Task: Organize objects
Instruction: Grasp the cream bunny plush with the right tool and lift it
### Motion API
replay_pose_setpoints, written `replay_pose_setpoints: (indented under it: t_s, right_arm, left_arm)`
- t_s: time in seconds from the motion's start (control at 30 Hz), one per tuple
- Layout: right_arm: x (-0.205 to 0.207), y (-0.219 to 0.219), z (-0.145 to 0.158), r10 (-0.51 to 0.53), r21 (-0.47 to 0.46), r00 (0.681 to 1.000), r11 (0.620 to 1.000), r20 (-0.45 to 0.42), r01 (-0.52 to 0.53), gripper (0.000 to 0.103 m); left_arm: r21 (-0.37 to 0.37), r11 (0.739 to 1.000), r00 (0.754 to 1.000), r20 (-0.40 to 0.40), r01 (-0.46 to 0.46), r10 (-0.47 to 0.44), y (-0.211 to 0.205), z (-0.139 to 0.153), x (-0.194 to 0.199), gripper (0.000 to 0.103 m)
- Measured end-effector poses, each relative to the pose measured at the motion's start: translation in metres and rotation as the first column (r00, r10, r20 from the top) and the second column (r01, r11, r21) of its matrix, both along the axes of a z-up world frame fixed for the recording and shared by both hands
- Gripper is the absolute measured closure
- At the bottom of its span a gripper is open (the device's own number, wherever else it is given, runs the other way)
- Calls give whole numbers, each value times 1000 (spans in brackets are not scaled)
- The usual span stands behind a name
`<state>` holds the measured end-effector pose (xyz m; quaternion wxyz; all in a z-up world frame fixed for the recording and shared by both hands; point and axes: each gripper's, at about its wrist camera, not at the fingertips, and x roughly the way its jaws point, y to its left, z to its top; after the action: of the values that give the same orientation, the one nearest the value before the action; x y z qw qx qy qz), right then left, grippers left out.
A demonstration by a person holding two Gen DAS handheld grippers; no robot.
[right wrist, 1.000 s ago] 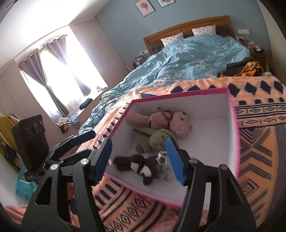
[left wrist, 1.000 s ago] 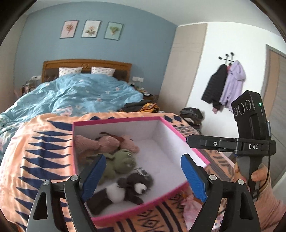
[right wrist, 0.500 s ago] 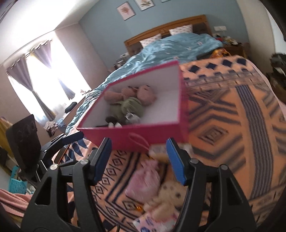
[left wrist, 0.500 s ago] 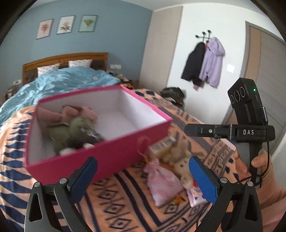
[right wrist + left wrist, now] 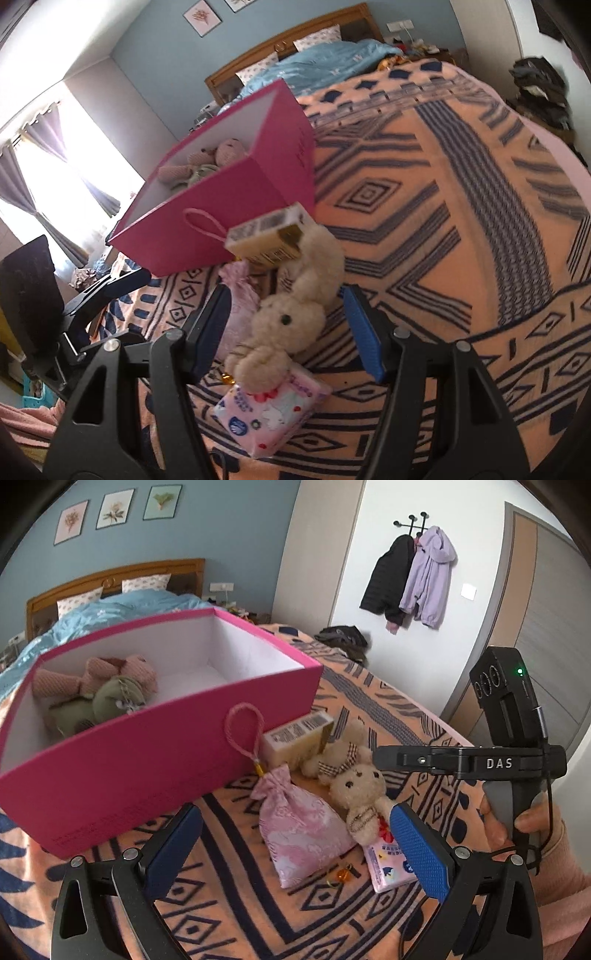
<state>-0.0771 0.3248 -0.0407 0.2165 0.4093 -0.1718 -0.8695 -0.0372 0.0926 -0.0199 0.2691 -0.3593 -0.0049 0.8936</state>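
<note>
While my right claw [image 5: 284,328] hangs half open around the cream teddy bear [image 5: 291,314] without gripping it, my left claw [image 5: 295,849] stands fully spread and empty above the pink pouch [image 5: 303,827]. Both toys lie on the patterned blanket [image 5: 443,221] just beside the pink box [image 5: 155,746]. I judge the bear could drag the tissue packet [image 5: 273,406] beneath it, or my two claws could collide, since they crowd one small pile.
</note>
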Motion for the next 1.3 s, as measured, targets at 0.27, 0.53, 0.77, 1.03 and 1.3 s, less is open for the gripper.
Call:
replay_pose_setpoints:
  t_s: [0.27, 0.53, 0.77, 1.03, 1.3]
  right_arm:
    - [-14, 1, -16, -7, -9, 999, 1000, 39, 8, 38]
    - [-30, -6, -28, 22, -22, 997, 1000, 68, -20, 44]
    - [-34, -5, -34, 19, -33, 996, 999, 85, -16, 65]
    - [-22, 3, -30, 7, -93, 998, 996, 64, -1, 70]
    - [-4, -1, 10, 6, -113, 998, 993, -55, -13, 70]
  left_arm:
    - [12, 999, 997, 72, 35, -35, 15, -11, -7, 9]
    - [20, 996, 991, 105, 82, -84, 31, -15, -11, 22]
    - [25, 994, 985, 127, 110, -113, 38, -18, -13, 28]
    - [49, 989, 977, 157, 137, -144, 46, -22, -12, 28]
    - [88, 977, 969, 139, 192, -203, 51, -11, -3, 28]
